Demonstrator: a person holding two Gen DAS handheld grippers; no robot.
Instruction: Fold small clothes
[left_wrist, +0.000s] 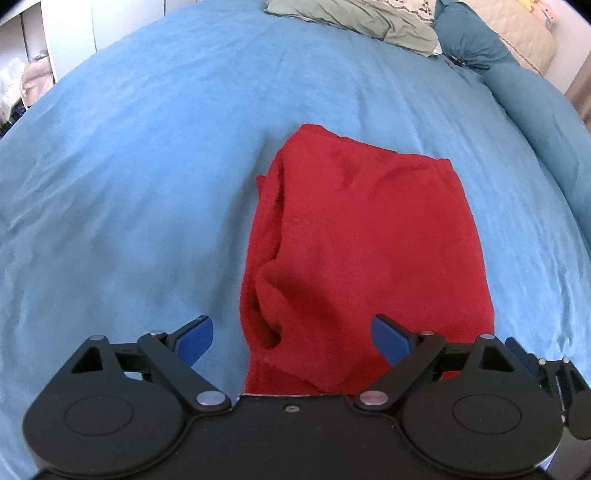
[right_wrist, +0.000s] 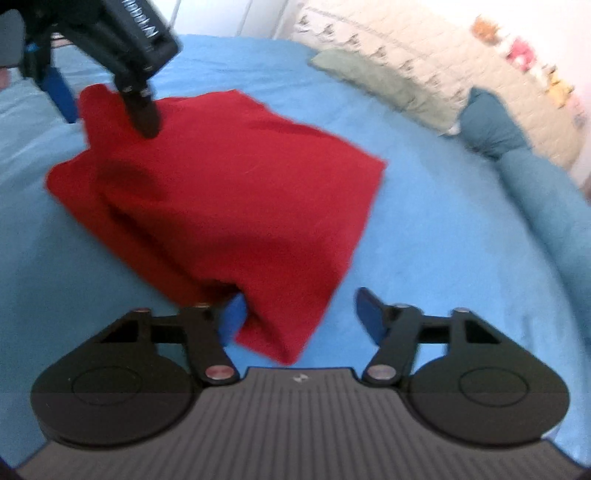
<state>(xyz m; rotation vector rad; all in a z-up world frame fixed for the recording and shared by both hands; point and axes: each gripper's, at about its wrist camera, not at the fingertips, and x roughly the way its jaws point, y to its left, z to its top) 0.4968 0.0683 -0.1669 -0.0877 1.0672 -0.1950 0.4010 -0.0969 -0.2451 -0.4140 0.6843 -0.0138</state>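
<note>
Item: red fleece garment (left_wrist: 362, 236), partly folded, lying on the blue bedspread (left_wrist: 129, 184) near the bed's middle; loose layered edge and a pocket-like gap along its left side.

Left gripper (left_wrist: 293, 334) — fingers spread wide, holding nothing, poised over the garment's near end.

Right gripper (right_wrist: 301, 314) — fingers released; the garment's near corner lies between them, ungripped.

Background: green pillow (left_wrist: 354, 22) and teal pillow (left_wrist: 472, 40) at the headboard, well apart from the work.

Risk, judged: a pinch may catch only the top layer of the plush fabric, so the fold beneath slides or opens; uneven lifting by the two grippers would skew the edges.
</note>
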